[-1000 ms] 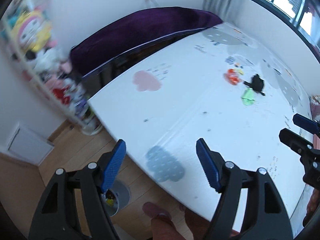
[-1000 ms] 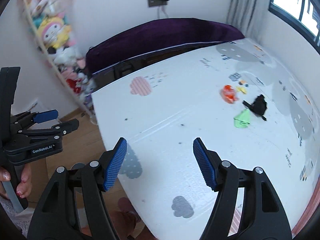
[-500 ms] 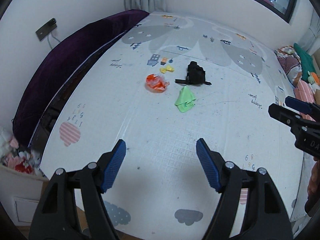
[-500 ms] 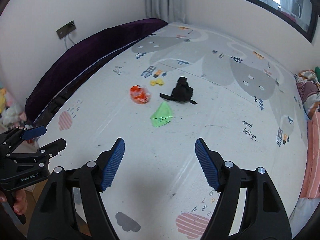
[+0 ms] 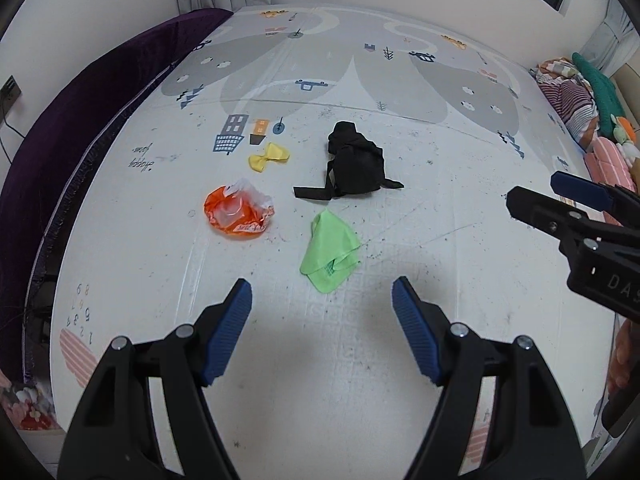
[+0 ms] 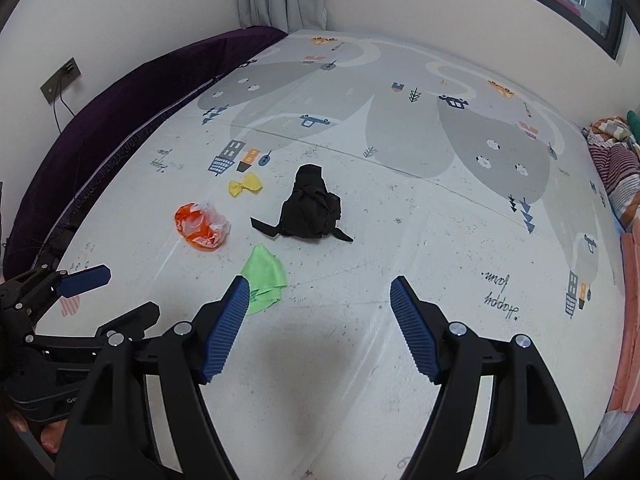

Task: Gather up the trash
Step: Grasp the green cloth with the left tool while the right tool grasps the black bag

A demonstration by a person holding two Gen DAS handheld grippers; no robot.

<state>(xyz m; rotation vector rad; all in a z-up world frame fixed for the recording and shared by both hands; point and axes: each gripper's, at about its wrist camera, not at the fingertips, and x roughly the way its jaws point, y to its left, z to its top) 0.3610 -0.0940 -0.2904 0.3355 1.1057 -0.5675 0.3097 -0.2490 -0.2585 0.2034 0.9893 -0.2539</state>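
Four bits of litter lie close together on the printed play mat (image 5: 400, 360): a crumpled orange plastic bag (image 5: 238, 212), a small yellow bow-shaped wrapper (image 5: 269, 157) beyond it, a black bag with loose straps (image 5: 354, 164) to their right, and a green cloth (image 5: 330, 250) nearest the grippers. The left gripper (image 5: 322, 312) hangs over the mat just short of the green cloth, jaws wide apart and holding nothing. The right gripper (image 6: 320, 312) hovers alongside, also spread wide and empty, its left pad overlapping the cloth's edge in view. A purple cushion (image 5: 80, 120) lines the mat's left edge.
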